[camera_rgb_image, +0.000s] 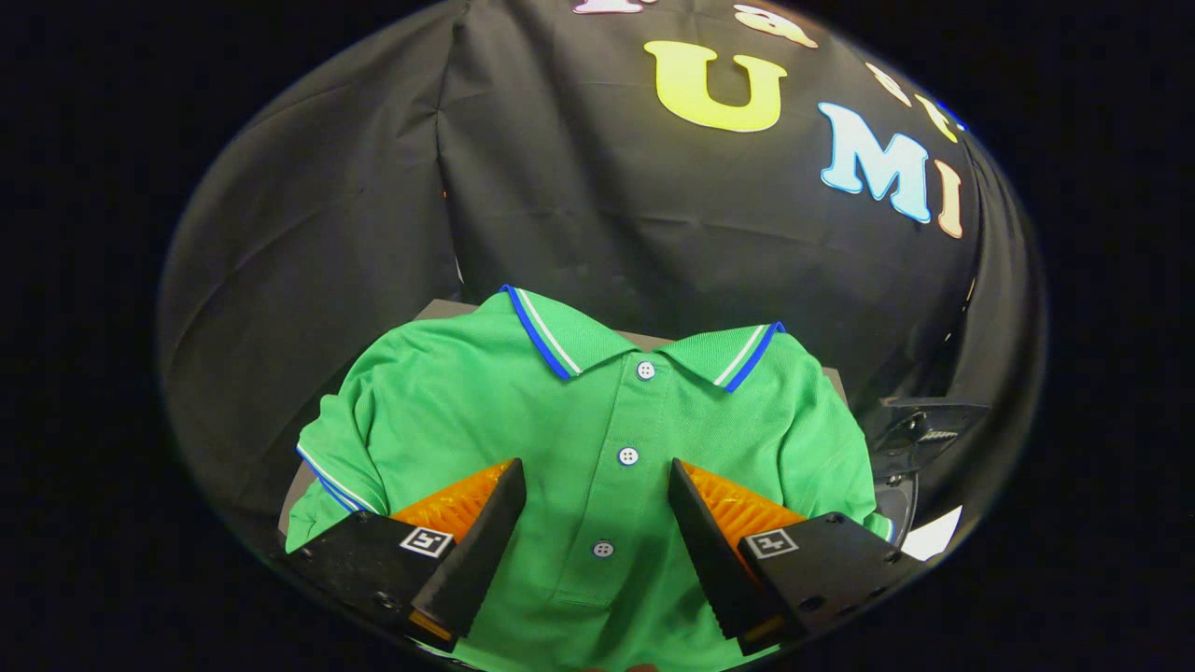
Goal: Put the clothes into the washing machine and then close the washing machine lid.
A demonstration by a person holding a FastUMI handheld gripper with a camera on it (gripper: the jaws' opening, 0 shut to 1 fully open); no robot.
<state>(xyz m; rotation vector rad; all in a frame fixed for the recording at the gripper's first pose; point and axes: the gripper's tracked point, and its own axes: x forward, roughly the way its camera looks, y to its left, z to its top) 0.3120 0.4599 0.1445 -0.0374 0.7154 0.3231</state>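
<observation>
Under the claw lies a green shirt, spread flat on a grey tabletop. Its collar has blue and white stripes, and white buttons run down the front. The claw is wide open and holds nothing. Its two fingers hang over the shirt, one on each side of the buttons.

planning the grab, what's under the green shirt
The shirt lies on a grey surface whose edge peeks out past the collar. The rest is covered by cloth. The open gripper hovers over the shirt's button placket.
</observation>
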